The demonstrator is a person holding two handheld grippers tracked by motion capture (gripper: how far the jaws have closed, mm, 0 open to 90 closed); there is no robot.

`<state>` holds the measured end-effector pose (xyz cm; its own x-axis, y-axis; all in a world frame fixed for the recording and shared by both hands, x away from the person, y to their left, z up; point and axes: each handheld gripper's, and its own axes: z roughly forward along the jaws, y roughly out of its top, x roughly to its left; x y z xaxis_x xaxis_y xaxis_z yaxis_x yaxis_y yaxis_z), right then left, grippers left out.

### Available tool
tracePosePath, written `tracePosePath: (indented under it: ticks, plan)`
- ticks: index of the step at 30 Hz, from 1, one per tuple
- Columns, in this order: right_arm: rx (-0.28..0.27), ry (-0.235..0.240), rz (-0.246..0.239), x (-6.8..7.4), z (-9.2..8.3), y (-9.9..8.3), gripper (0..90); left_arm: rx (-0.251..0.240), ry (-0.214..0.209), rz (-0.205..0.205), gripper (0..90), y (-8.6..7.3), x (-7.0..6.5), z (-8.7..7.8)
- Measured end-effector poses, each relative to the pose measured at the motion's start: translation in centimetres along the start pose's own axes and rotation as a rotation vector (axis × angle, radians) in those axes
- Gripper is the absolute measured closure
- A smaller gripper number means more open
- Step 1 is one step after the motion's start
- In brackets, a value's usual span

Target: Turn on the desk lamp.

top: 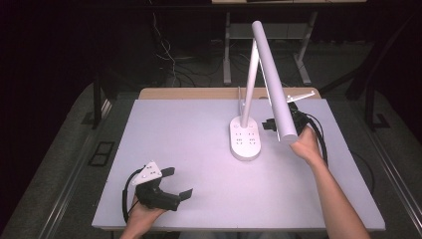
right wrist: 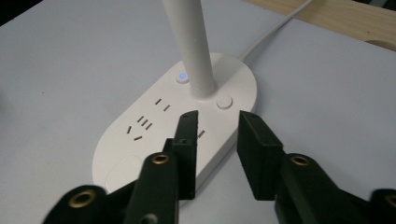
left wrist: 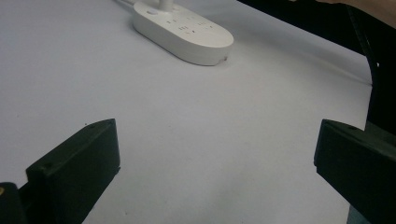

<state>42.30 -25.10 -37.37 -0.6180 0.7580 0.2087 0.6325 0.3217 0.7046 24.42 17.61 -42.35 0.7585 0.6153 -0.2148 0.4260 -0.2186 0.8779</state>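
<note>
— Two grippers: what are they doing?
— Right gripper [right wrist: 217, 128] has its fingers slightly apart, empty, just above the lamp base [right wrist: 154, 135]. Left gripper [left wrist: 217, 154] rests wide open on the surface [left wrist: 187, 116], lamp well ahead.

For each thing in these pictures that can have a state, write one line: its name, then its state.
Desk lamp: upright on its base, head tilted down toward the near right.
Lamp base: flat on the table, one button lit blue.
Left gripper: jaws wide apart, nothing between them, resting on the table.
Right gripper: jaws partly open, hovering over the base, holding nothing.
</note>
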Motion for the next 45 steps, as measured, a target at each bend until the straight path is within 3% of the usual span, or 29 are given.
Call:
tracePosePath:
  ticks: [6, 10, 13, 21, 28, 45]
  plan:
    - [-0.043, 0.006, 0.029, 0.6, -1.4, -0.9, 36.8, -0.003, 0.0, -0.002, 0.0, 0.0, 0.0, 0.0]
    - [-0.059, 0.02, 0.054, 1.1, -2.4, -1.6, 10.5, -0.004, -0.002, -0.001, 0.0, 0.0, 0.0, 0.0]
    - [-0.06, 0.033, 0.059, 1.3, -3.2, -2.3, 0.4, -0.005, -0.002, -0.002, 0.0, 0.0, 0.0, 0.0]
    - [-0.08, 0.035, 0.033, 2.4, -4.9, -4.1, 0.4, -0.003, -0.002, -0.001, 0.0, 0.0, -0.1, 0.1]
    - [-0.109, 0.065, 0.028, 3.4, -6.0, -6.0, 0.4, -0.002, -0.003, -0.001, 0.0, 0.0, -0.1, 0.1]
    - [-0.151, 0.091, 0.036, 5.6, -7.3, -11.0, 0.4, 0.007, -0.002, 0.007, 0.0, 0.0, -0.1, 0.1]
